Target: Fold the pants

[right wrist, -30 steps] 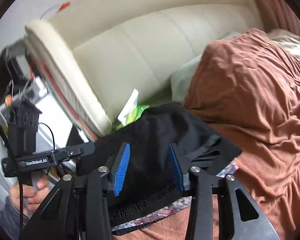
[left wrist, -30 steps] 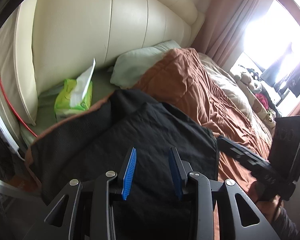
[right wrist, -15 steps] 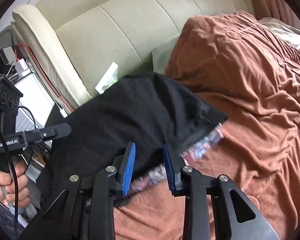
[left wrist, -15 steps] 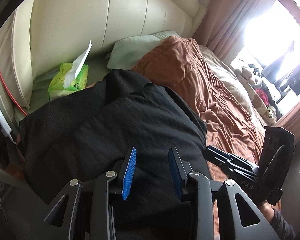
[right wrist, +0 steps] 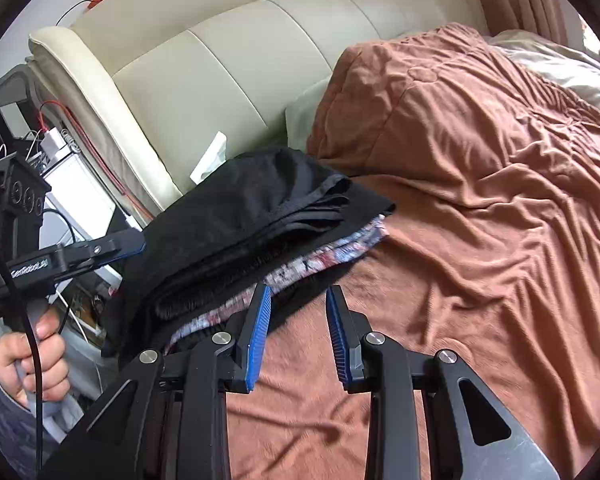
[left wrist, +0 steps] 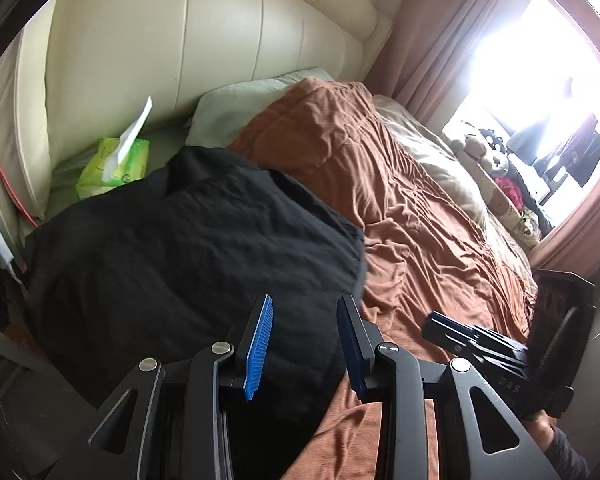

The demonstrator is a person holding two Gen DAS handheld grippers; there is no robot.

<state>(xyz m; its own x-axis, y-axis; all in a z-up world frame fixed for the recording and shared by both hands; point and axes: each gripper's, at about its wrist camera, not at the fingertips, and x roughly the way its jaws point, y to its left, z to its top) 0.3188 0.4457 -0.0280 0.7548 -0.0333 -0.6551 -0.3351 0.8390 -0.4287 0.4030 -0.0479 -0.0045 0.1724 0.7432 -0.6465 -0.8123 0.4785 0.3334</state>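
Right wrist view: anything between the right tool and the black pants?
Nothing visible. The right tool is open, with only bare brown blanket between its fingers. The folded black fabric pants lie just ahead and left, on a patterned garment whose edge reaches the left finger.

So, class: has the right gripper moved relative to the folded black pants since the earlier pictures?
Yes. The right gripper has backed off the black pants toward the brown blanket, jaws open and empty, beside the stack's edge.

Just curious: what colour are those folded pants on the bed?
Black pants; clearest in the right wrist view.
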